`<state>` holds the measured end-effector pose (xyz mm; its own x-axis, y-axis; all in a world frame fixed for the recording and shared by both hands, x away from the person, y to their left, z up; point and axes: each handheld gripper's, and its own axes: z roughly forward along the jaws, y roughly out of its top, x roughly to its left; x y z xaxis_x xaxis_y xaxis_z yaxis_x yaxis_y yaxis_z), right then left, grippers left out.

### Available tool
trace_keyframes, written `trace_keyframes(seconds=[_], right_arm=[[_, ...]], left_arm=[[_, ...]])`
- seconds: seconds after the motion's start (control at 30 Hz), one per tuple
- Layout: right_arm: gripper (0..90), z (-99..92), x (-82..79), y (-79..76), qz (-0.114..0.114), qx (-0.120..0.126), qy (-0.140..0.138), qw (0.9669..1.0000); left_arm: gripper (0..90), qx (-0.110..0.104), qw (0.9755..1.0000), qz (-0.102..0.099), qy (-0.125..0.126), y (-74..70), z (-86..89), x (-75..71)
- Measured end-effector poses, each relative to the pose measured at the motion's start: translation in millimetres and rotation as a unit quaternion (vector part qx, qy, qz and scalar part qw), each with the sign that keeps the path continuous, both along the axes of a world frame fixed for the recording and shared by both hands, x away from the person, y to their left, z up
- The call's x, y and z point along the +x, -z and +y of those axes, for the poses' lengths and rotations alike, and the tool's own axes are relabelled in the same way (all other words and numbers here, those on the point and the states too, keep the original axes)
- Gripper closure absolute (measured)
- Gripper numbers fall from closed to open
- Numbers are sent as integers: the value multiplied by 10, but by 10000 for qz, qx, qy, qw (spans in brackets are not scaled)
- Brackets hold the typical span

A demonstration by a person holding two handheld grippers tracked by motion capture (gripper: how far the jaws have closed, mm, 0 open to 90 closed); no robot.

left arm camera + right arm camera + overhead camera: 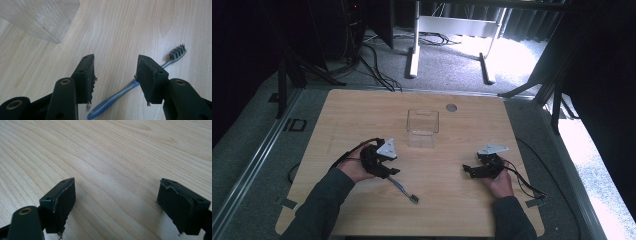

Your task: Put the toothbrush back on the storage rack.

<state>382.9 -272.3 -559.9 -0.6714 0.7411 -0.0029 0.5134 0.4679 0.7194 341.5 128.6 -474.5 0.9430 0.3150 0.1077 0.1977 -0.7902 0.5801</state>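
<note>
A blue and grey toothbrush (404, 189) lies flat on the wooden table (362, 115), its dark bristle head pointing toward the front edge. My left gripper (391, 169) hovers just above the handle end, open. In the left gripper view the toothbrush (125, 90) runs slantwise under the gap of my left gripper (116, 68), touching neither jaw. A clear plastic box (422, 127) stands upright past the middle of the table, also seen as the clear box (42, 17) at the upper left. My right gripper (471, 169) rests open at the right; the right gripper (117, 195) has bare wood between its jaws.
A small round grey cap (451, 107) sits in the tabletop behind the box. Cables trail from both grippers, one over the table's right edge (527, 185). Beyond the far edge are a desk frame (447, 30) and floor cables.
</note>
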Motion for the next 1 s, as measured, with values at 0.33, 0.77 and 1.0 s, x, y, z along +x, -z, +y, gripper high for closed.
trace_keyframes(seconds=[0.33,0.77,1.0], right_arm=[[150,3,-5,0,3,2,-21,10000],[150,5,-10,1,-8,-7,-57,10000],[150,6,-11,1,-9,-5,-67,10000]], left_arm=[[472,189,9998,14,65,54,-25,11],[450,413,9989,25,220,161,-111,19],[470,661,9971,-27,371,220,-154,-3]])
